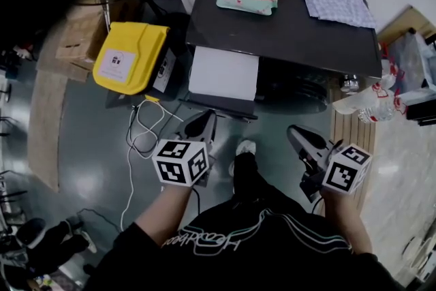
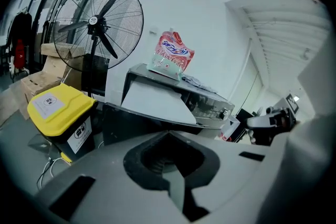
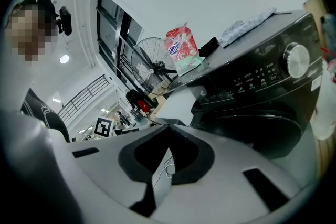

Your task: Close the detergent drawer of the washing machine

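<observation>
The detergent drawer (image 1: 223,73) juts open from the washing machine (image 1: 293,31), closing not yet begun. The left gripper (image 1: 201,125) and right gripper (image 1: 301,138) hover short of it, jaws together, both empty.

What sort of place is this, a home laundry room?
Probably a workshop or test lab rather than a home: a dark front-loading washing machine stands on a grey floor beside a yellow-lidded black bin, with a big black pedestal fan and brown cardboard boxes nearby.
</observation>
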